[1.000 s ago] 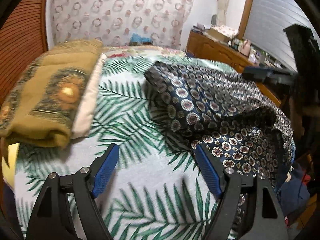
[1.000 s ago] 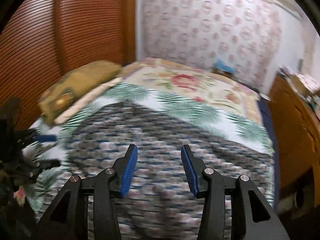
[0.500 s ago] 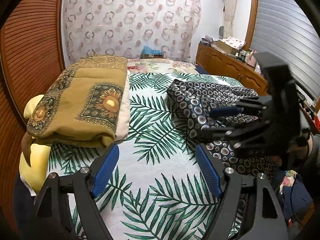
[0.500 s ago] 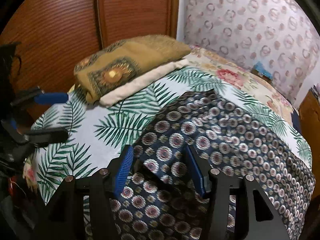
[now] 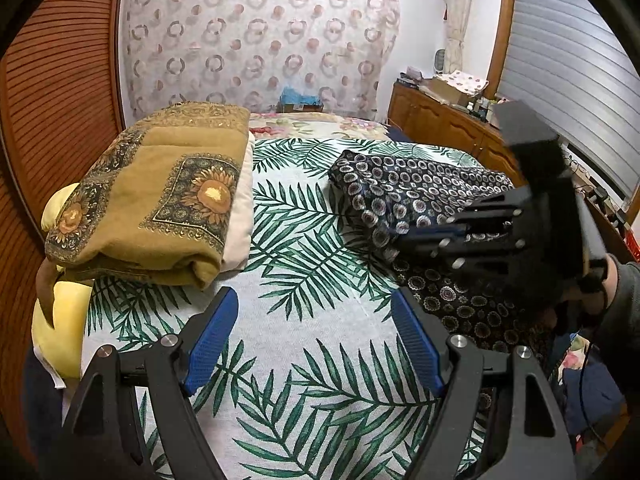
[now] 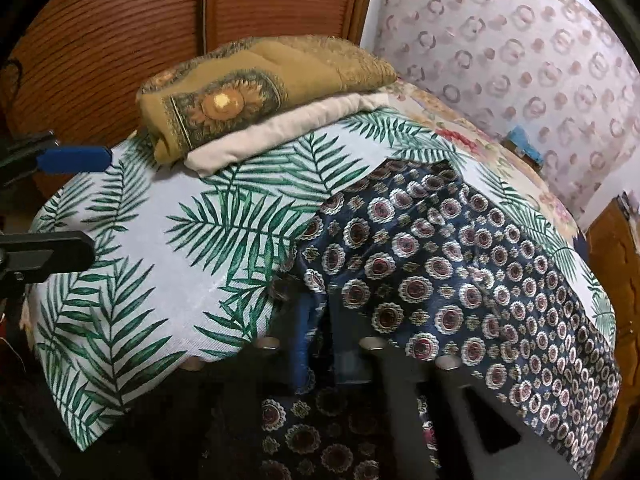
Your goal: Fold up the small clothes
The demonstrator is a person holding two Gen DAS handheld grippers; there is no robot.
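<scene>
A navy garment (image 5: pixel 400 188) printed with round medallions lies spread over the right side of the palm-leaf bed sheet (image 5: pixel 304 264). My right gripper (image 5: pixel 404 238) comes in from the right and is shut on the garment's near left edge. In the right wrist view the fabric bunches between its closed fingers (image 6: pixel 320 312), with the rest of the navy garment (image 6: pixel 440 260) stretching away behind. My left gripper (image 5: pixel 314 304) hovers open above bare sheet, left of the garment, with nothing between its blue pads. It shows in the right wrist view as the left gripper (image 6: pixel 68 206) at the far left.
A folded brown sunflower blanket (image 5: pixel 160 200) on a cream cushion fills the bed's left side, with a yellow pillow (image 5: pixel 60 332) below it. Louvred wooden doors (image 6: pixel 120 40) stand close on the left and a cluttered wooden dresser (image 5: pixel 440 128) on the right. A gloved hand (image 5: pixel 596 288) holds the right gripper.
My right gripper came down onto the garment's near left edge and its jaws went from apart to shut on the fabric. The left gripper stayed open and drew back slightly.
</scene>
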